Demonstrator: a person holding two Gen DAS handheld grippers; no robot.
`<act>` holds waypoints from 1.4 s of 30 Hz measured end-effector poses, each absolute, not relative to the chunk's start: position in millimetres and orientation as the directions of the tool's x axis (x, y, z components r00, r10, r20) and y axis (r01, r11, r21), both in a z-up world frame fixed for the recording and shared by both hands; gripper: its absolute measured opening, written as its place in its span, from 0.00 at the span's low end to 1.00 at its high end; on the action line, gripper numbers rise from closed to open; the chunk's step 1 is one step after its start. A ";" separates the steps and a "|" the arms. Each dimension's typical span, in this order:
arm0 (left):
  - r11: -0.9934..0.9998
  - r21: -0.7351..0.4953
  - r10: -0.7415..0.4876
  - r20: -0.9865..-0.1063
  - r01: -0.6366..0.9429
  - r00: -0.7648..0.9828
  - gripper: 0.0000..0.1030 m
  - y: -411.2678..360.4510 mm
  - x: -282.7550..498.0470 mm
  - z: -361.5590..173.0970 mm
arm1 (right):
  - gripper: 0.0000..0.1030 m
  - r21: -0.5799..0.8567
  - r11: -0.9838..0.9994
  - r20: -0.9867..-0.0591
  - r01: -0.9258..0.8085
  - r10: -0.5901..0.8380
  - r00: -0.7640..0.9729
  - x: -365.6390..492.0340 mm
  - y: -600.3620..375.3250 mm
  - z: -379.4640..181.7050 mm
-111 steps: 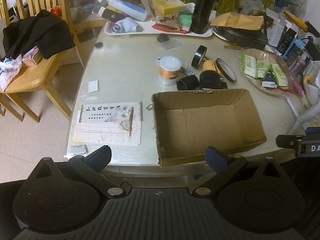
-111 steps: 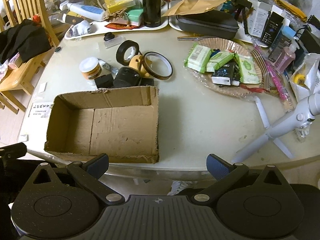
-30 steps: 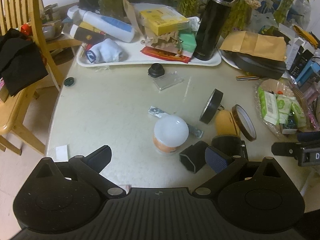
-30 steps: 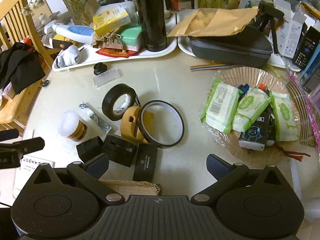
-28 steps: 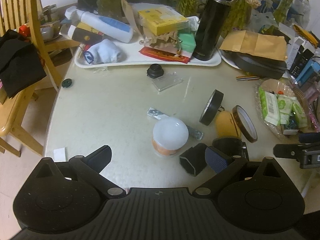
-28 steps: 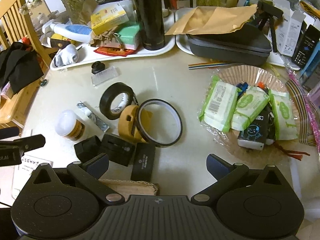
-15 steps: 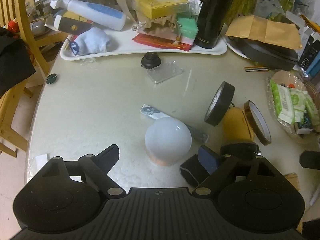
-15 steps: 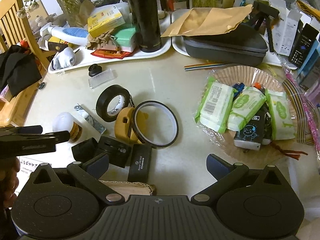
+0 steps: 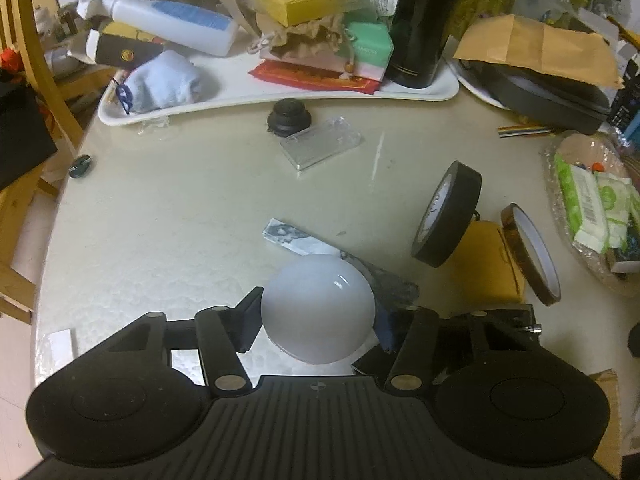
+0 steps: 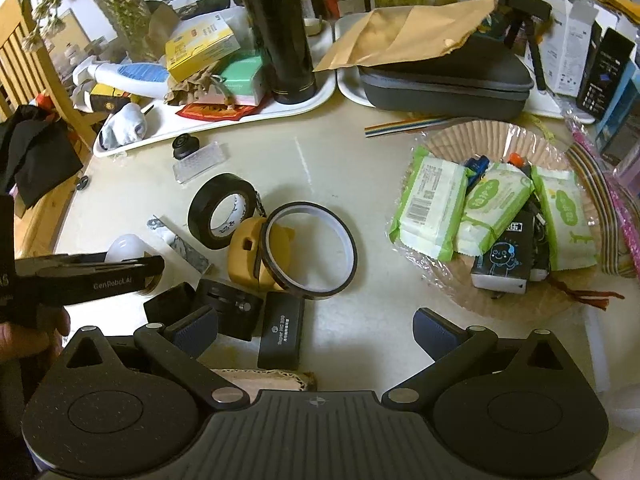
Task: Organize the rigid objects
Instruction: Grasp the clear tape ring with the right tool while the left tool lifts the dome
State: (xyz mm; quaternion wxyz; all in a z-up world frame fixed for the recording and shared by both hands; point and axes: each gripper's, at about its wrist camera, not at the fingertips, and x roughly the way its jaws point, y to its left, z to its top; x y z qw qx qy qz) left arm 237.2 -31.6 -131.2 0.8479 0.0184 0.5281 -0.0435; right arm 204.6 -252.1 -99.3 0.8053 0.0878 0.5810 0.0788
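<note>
White-lidded jar clasped between left hand-held gripper fingers; right hand-held gripper spread wide, empty.

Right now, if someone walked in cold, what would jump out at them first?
The left gripper closed around a white-lidded jar near the table's front edge. Just right of it, a black tape roll and a thin amber tape ring lean on a yellow block. At the back, a tall black flask stands on a crowded white tray.
</note>
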 end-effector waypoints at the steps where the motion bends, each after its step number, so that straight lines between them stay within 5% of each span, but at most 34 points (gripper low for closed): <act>1: 0.995 -0.007 -0.049 -0.897 0.096 0.440 0.52 -33.0 237.4 -131.0 | 1.00 0.238 0.971 -0.921 -0.021 0.232 0.312 204.8 -252.8 -99.6; 21: 0.997 -0.027 -0.059 -0.862 0.070 0.503 0.52 -19.3 232.2 -97.5 | 1.00 0.337 0.941 -0.898 0.016 0.316 0.306 223.5 -255.6 -117.8; 42: 0.988 -0.126 -0.152 -0.829 0.086 0.538 0.52 -2.6 220.9 -68.8 | 1.00 0.518 0.776 -0.853 0.360 0.500 0.150 284.5 -276.7 -202.7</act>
